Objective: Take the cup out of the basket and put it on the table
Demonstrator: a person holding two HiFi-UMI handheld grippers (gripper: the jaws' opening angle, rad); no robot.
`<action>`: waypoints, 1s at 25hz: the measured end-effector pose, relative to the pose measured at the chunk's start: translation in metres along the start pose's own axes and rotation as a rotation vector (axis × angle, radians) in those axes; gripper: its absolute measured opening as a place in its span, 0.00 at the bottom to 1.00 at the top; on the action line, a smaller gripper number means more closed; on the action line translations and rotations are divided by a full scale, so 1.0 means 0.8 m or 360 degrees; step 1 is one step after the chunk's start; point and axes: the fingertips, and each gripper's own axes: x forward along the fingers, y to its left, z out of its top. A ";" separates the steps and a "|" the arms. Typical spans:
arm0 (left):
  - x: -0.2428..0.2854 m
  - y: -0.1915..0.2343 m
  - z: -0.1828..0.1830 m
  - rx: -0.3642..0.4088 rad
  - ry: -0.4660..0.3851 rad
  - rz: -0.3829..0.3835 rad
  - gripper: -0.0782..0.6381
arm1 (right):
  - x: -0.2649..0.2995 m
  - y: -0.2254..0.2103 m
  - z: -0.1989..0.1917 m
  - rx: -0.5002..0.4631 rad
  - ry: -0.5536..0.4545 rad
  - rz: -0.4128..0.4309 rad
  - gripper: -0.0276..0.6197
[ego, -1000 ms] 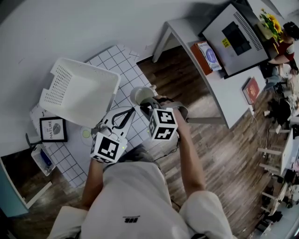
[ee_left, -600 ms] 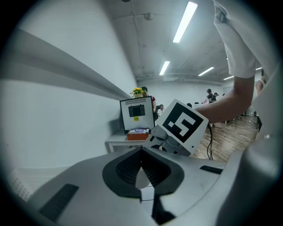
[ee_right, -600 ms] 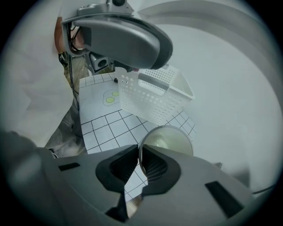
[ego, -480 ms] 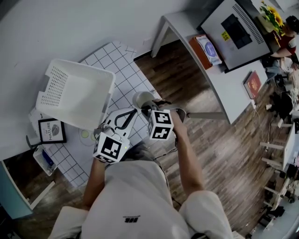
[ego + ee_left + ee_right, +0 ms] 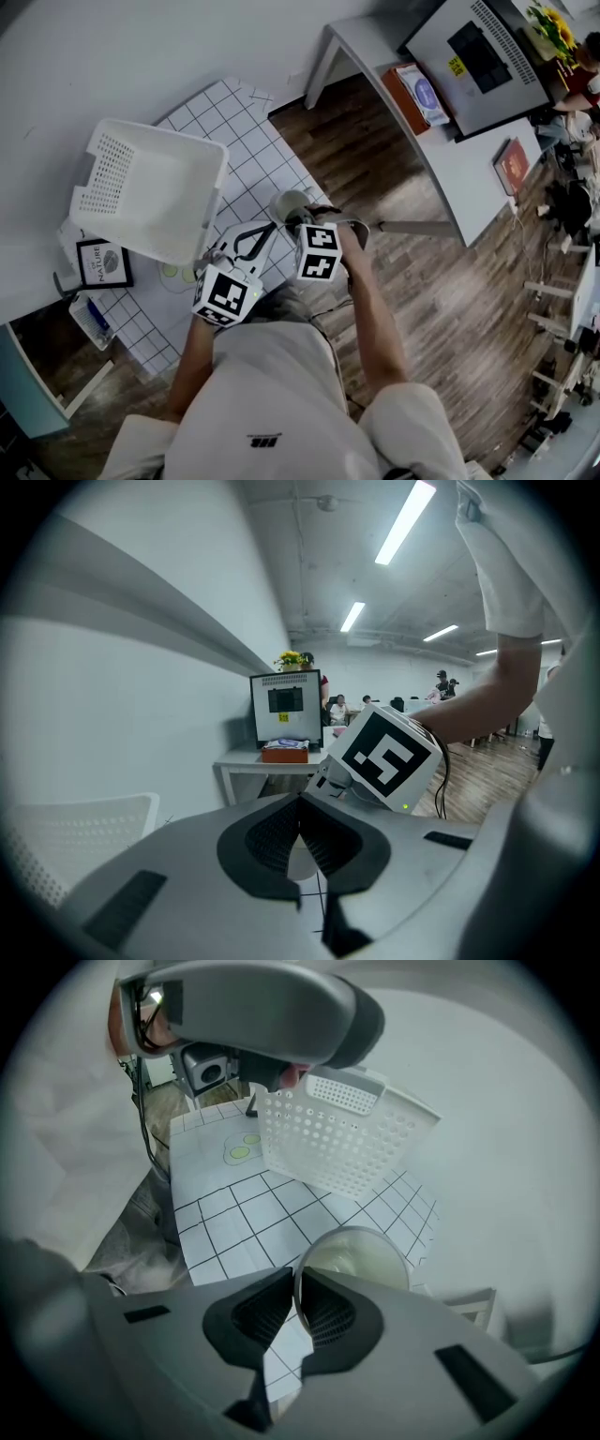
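Observation:
A pale cup (image 5: 287, 203) hangs close over the grid-patterned cloth (image 5: 246, 141) near the table's right edge; contact with the cloth cannot be made out. My right gripper (image 5: 298, 218) points steeply down and is shut on its rim. In the right gripper view the rim of the cup (image 5: 361, 1258) sits pinched between the pads of the right gripper (image 5: 298, 1285). The white perforated basket (image 5: 148, 191) stands tilted at the left, and the basket (image 5: 336, 1138) lies beyond the cup. My left gripper (image 5: 265, 225) hovers beside the cup, and the left gripper (image 5: 300, 805) has its tips together, holding nothing.
A framed picture (image 5: 105, 262) and a green-dotted coaster (image 5: 172, 271) lie on the cloth left of my left gripper. A small wire basket (image 5: 86, 320) sits below the table's corner. A grey desk (image 5: 469, 159) with a monitor (image 5: 476, 64) stands to the right across wooden floor.
My right gripper has sunk toward the cloth with the cup in it. The left gripper has also come down a little beside it.

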 end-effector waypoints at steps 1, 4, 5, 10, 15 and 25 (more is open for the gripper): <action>0.002 -0.001 -0.004 -0.0004 0.0009 -0.0003 0.12 | 0.004 0.001 -0.002 0.0002 0.0005 0.0007 0.10; 0.006 -0.002 -0.015 -0.0023 0.0026 -0.0009 0.12 | 0.016 0.007 -0.008 0.0011 0.0020 0.0034 0.10; 0.006 -0.002 -0.018 -0.0026 0.0031 -0.0010 0.12 | 0.020 0.009 -0.010 0.0013 0.0028 0.0043 0.10; 0.009 -0.002 -0.029 -0.0058 0.0062 -0.0013 0.12 | 0.034 0.018 -0.015 0.0014 0.0052 0.0084 0.10; 0.011 -0.003 -0.034 -0.0054 0.0075 -0.0021 0.12 | 0.044 0.024 -0.016 0.0002 0.0073 0.0110 0.10; 0.011 -0.006 -0.037 -0.0066 0.0086 -0.0048 0.12 | 0.051 0.028 -0.014 -0.0039 0.0123 0.0115 0.10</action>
